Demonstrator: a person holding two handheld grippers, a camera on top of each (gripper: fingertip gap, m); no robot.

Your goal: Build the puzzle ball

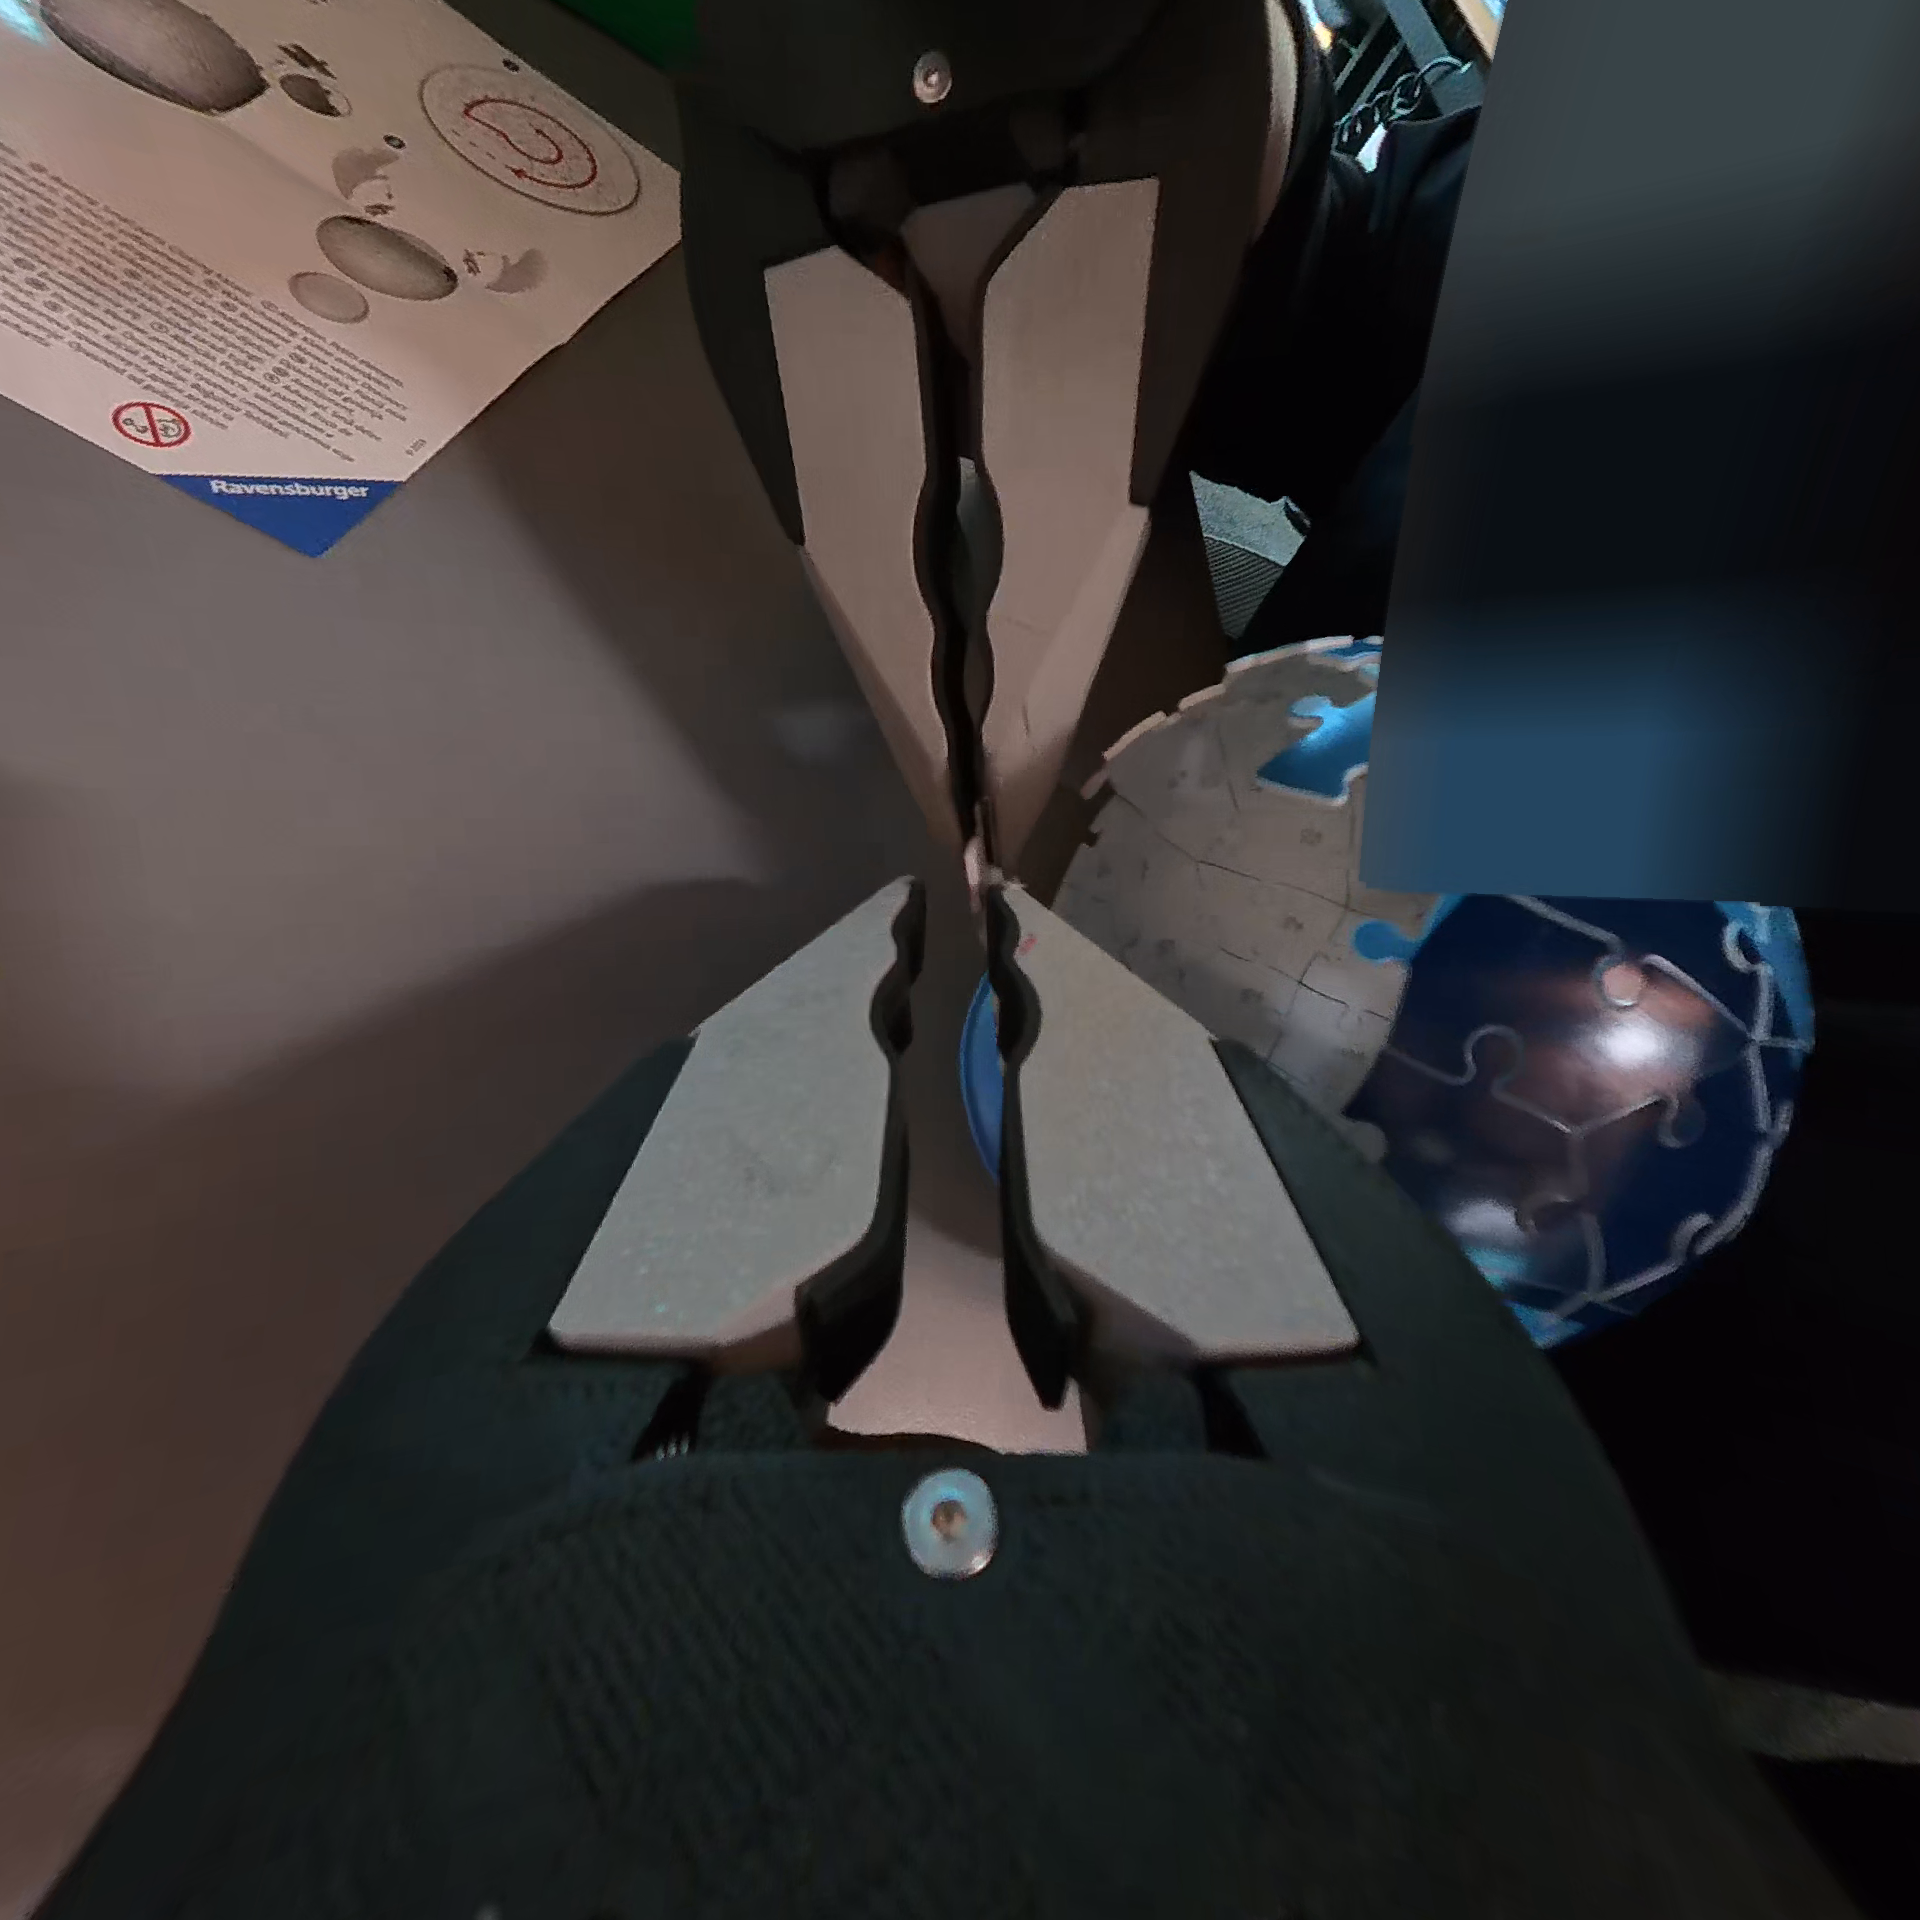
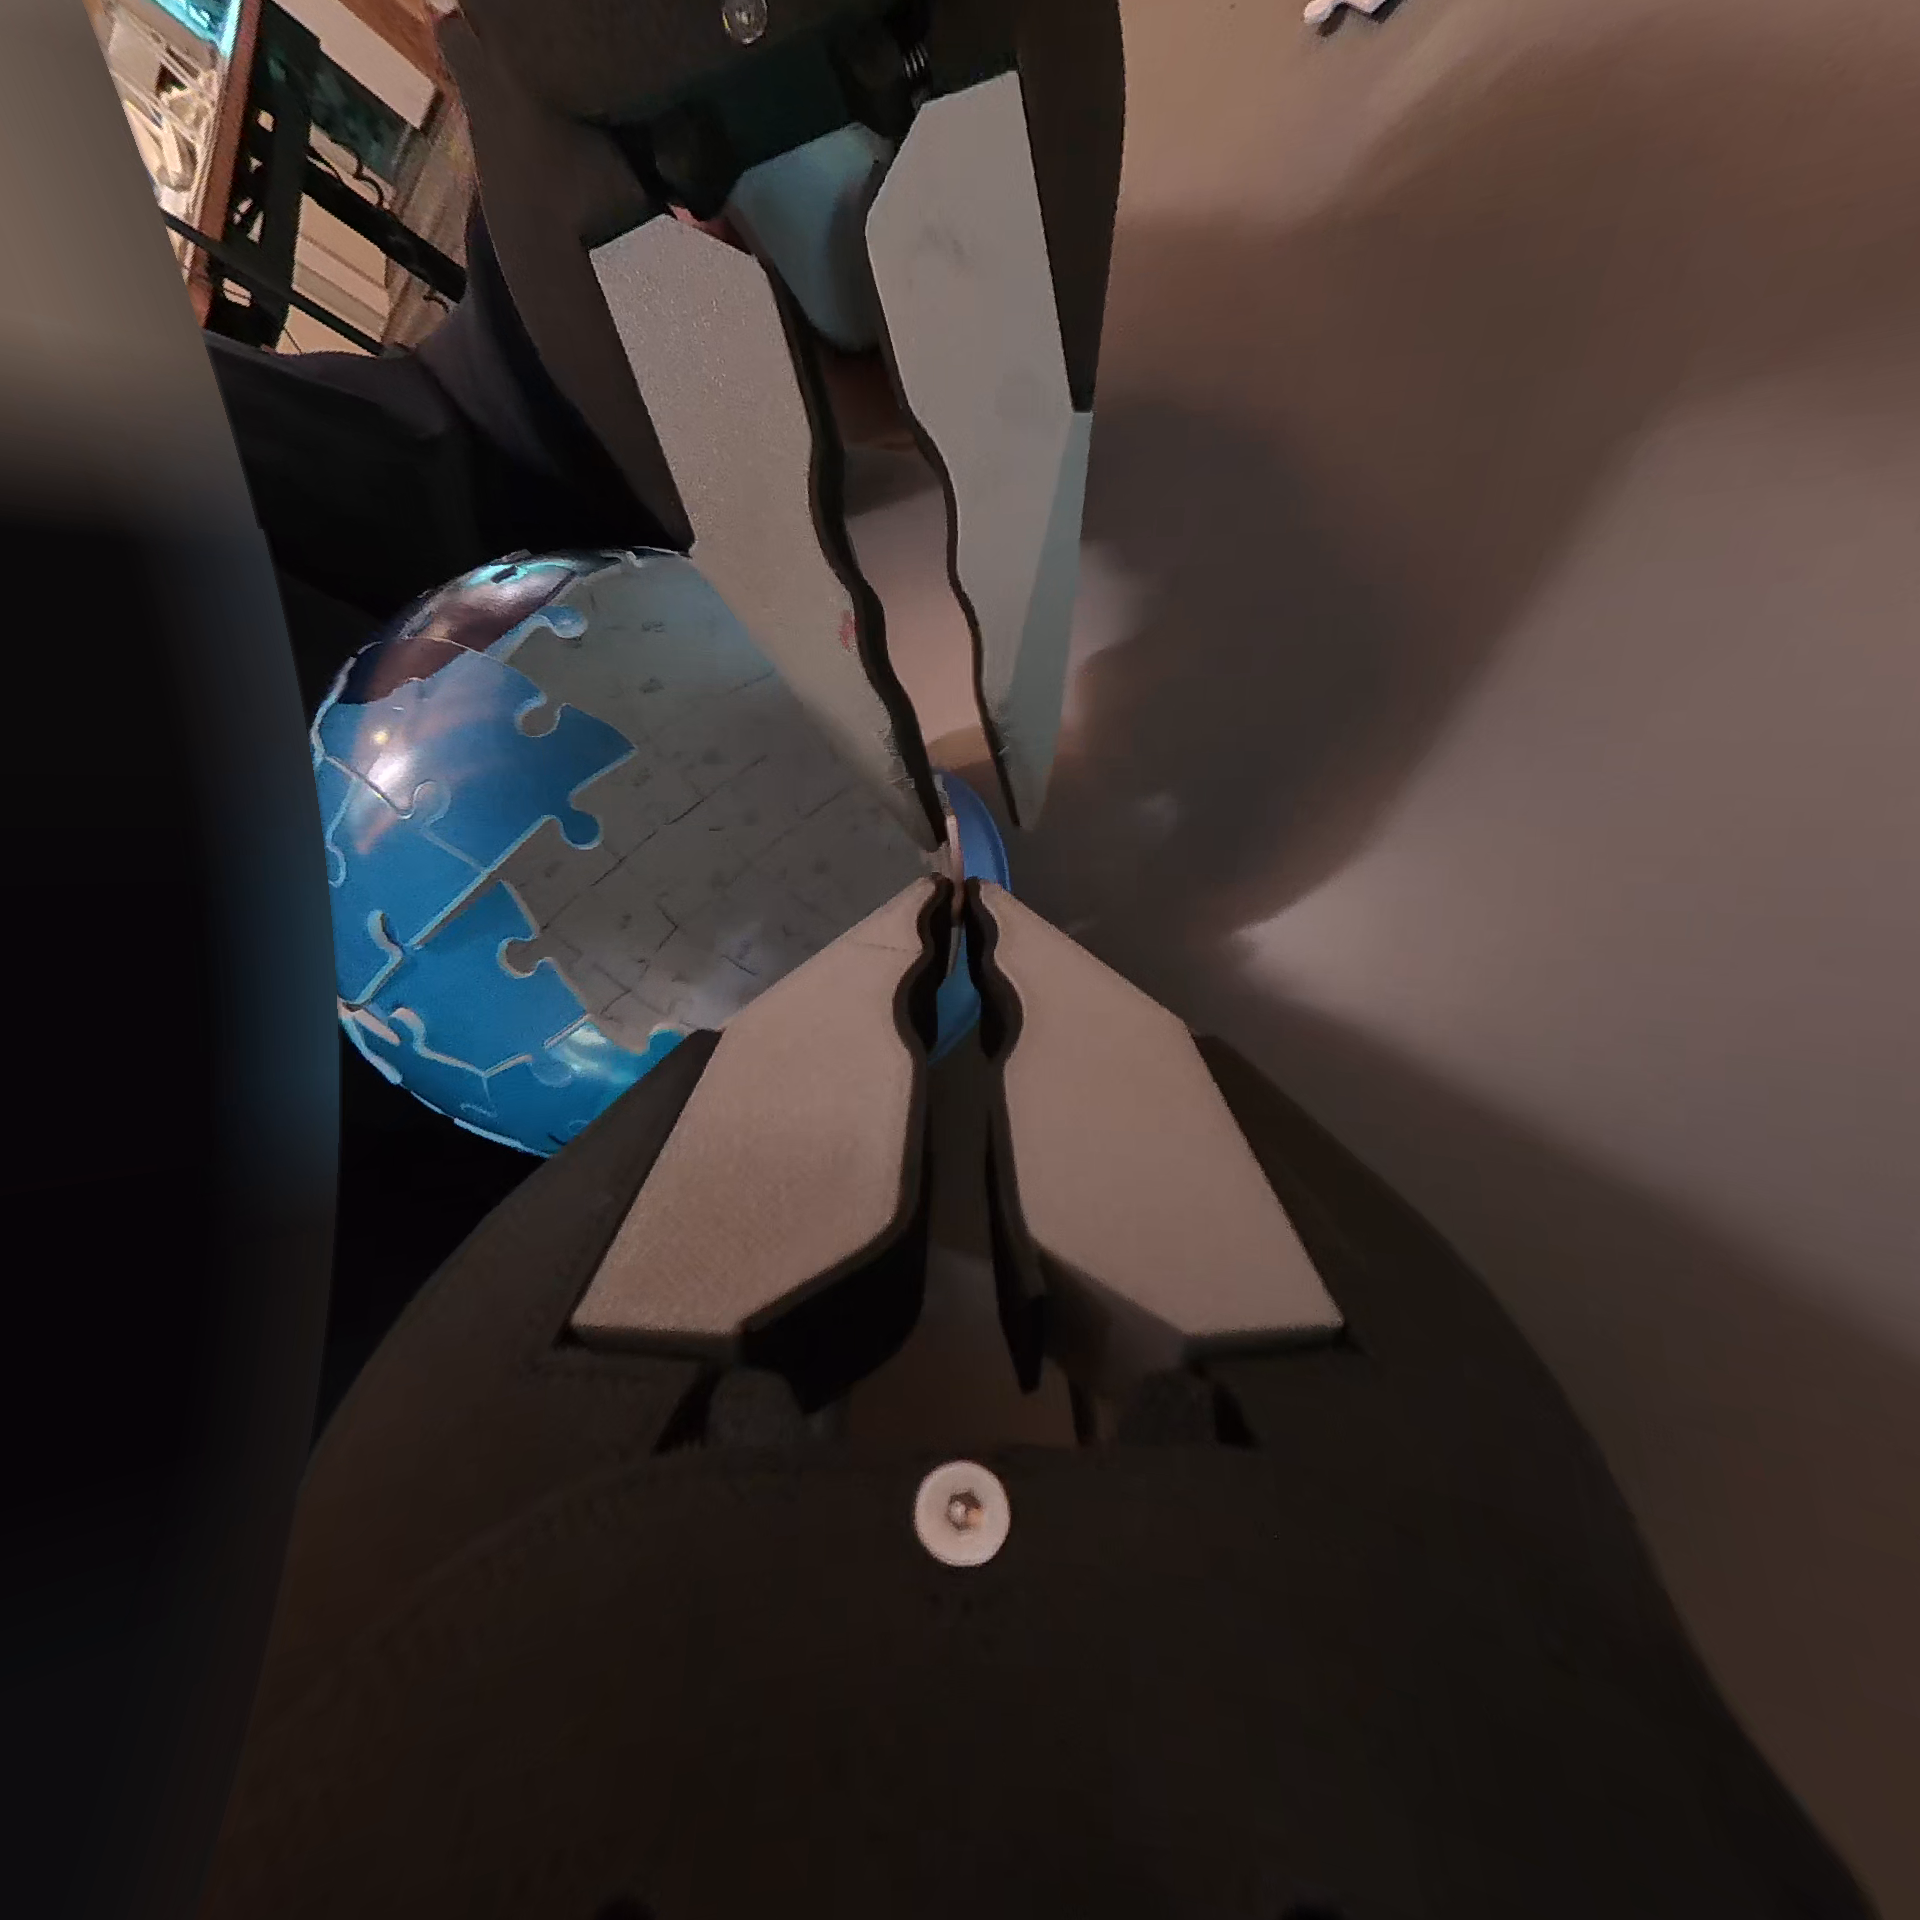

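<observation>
While our left gripper and right gripper meet tip to tip, both pinch one blue puzzle piece; the puzzle ball sits centre-left.

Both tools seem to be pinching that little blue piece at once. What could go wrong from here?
1. The blue puzzle piece sits only at the very tips of the left gripper and right gripper. A pull from either may twist or drop it.
2. The half-built puzzle ball lies beside them, held by neither, and might roll if nudged.
</observation>
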